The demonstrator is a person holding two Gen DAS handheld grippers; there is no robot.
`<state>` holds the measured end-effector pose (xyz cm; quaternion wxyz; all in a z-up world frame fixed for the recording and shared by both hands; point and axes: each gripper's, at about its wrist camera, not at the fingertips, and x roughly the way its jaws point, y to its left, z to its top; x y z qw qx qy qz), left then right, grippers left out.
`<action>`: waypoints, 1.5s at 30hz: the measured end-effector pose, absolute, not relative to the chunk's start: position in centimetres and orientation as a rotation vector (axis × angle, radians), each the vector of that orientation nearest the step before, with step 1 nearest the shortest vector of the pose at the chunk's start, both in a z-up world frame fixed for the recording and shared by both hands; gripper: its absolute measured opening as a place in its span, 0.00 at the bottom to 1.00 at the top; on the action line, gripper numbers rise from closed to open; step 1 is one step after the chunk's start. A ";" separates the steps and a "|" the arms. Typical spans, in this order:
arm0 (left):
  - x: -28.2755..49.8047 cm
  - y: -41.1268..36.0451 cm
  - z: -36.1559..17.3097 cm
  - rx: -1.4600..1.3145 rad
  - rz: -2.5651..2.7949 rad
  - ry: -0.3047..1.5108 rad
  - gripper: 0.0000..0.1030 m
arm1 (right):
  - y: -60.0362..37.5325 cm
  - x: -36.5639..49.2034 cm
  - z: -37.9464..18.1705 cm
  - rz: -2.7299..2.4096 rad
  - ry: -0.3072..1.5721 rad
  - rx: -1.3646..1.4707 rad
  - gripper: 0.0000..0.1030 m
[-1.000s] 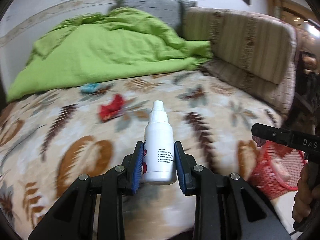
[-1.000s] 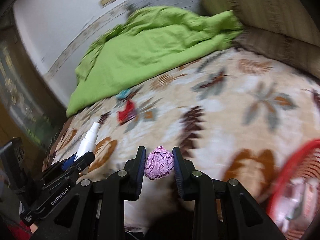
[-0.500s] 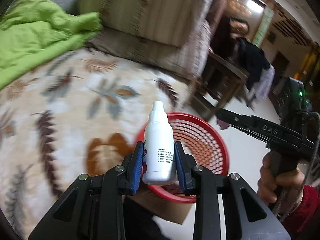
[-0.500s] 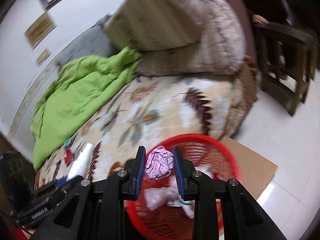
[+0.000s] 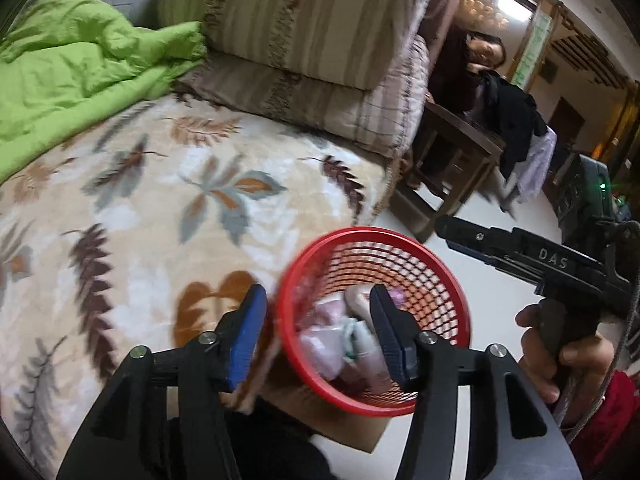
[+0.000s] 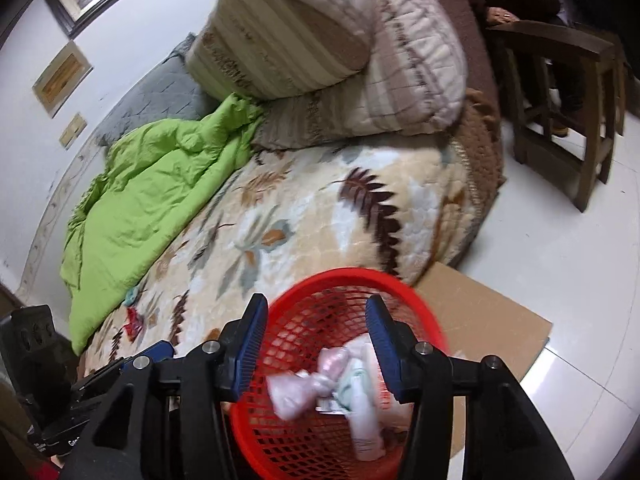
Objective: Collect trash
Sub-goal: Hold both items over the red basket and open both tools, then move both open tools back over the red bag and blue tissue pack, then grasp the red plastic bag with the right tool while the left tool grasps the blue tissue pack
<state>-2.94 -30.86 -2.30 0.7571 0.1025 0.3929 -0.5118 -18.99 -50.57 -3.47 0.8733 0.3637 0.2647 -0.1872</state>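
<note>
A bed under a leaf-patterned blanket is filling most of both views, with a green quilt bunched at its far side and striped pillows stacked beside that. A red basket is sitting on cardboard on the floor just beside the bed. The left gripper is hanging over the basket, its jaws opening with nothing between them. The right gripper is doing the same above the rim, also empty. Inside the basket, a white bottle is lying among pale wrappers; a blurred purplish bit may be a paper ball. Two small scraps are lying on the blanket.
</note>
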 end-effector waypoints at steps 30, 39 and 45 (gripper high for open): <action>15.8 4.8 -1.9 -0.171 -0.275 0.811 0.55 | -23.4 18.3 -3.9 0.185 0.837 0.525 0.64; 19.6 7.5 -2.4 -0.194 -0.221 0.826 0.57 | -19.7 27.7 -8.9 0.080 0.909 0.563 0.62; 24.0 4.9 -2.5 -0.188 -0.235 0.864 0.59 | -20.3 26.8 -8.9 0.126 0.868 0.589 0.32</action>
